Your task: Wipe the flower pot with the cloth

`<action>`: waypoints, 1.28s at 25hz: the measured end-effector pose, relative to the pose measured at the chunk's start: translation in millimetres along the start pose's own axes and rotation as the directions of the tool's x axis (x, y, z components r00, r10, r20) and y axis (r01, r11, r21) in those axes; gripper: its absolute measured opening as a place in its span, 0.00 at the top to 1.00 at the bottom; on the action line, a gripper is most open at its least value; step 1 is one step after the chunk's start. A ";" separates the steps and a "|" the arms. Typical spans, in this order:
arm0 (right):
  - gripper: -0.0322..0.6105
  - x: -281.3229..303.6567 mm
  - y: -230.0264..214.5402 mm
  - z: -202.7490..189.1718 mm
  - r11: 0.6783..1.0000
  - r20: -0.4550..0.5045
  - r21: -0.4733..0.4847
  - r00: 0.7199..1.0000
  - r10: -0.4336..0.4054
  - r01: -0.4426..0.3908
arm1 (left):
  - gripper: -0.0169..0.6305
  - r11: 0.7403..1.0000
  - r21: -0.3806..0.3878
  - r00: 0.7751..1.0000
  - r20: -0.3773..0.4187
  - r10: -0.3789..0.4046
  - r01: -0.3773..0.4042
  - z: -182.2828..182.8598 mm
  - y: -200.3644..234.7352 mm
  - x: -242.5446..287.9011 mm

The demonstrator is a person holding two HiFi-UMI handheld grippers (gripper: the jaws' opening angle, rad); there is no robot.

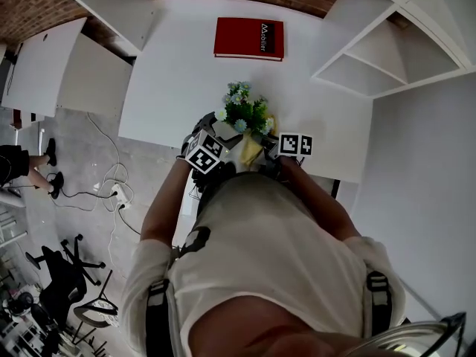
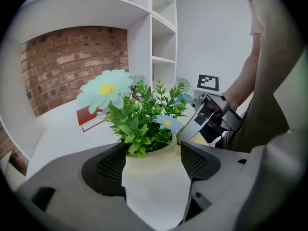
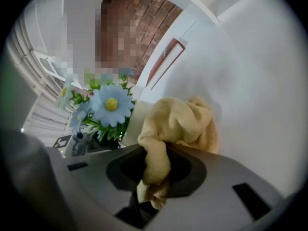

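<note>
The flower pot (image 2: 154,182) is cream, with green leaves and pale blue daisies (image 1: 244,111). In the left gripper view it fills the gap between my jaws, and both dark pads (image 2: 109,166) press on its sides, so my left gripper (image 2: 153,161) is shut on it. The yellow cloth (image 3: 182,121) is bunched up, with one fold pinched in my right gripper (image 3: 156,166). In the right gripper view the cloth lies against the pot's side (image 3: 131,120), just right of a blue daisy (image 3: 110,104). From the head view the cloth (image 1: 251,152) shows between the two marker cubes.
The pot stands near the front edge of a white table (image 1: 178,73). A red book (image 1: 248,38) lies at the table's far side. White shelves (image 1: 372,58) rise to the right, with a brick wall behind. Cables and chairs are on the floor at the left.
</note>
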State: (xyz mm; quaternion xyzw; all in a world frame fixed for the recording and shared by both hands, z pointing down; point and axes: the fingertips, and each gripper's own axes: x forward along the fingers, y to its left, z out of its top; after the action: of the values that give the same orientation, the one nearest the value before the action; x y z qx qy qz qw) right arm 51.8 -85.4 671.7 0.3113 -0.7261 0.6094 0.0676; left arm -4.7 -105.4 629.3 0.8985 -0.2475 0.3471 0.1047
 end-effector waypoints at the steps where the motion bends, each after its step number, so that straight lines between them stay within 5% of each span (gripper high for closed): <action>1: 0.81 0.2 -1.6 -0.6 1.000 -0.004 -0.001 1.000 -0.007 0.007 | 0.43 1.000 -0.011 1.000 0.003 0.002 -0.002 -1.7 -2.6 -2.6; 10: 0.81 -4.1 3.6 -0.8 1.000 -0.008 -0.010 1.000 -0.004 0.004 | 0.42 0.995 -0.094 1.000 0.022 0.021 -0.019 -3.3 16.1 -21.1; 14: 0.81 -15.3 35.4 13.9 0.996 0.026 -0.042 0.996 0.081 -0.080 | 0.42 0.997 -0.060 0.999 -0.005 -0.039 0.039 -3.4 10.9 -9.8; 20: 0.81 -23.1 64.4 31.5 0.986 0.080 -0.082 0.985 0.154 -0.148 | 0.42 0.998 -0.069 0.999 0.035 0.007 -0.004 -2.7 8.8 -6.3; 24: 0.81 -23.3 56.0 32.4 0.983 0.142 -0.019 0.973 0.184 -0.183 | 0.42 0.997 -0.071 1.000 0.024 0.015 -0.013 -6.3 2.0 -10.0; 32: 0.80 -12.0 13.2 24.4 1.000 0.141 -0.005 0.990 0.023 -0.023 | 0.42 0.993 -0.110 0.999 0.024 0.030 -0.028 -10.4 -8.4 -12.3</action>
State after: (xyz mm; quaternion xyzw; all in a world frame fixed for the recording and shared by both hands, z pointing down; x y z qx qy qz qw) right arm 61.2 -102.8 648.8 0.3450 -0.7337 0.5853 0.0097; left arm -14.1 -89.8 628.5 0.8921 -0.2806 0.3228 0.1458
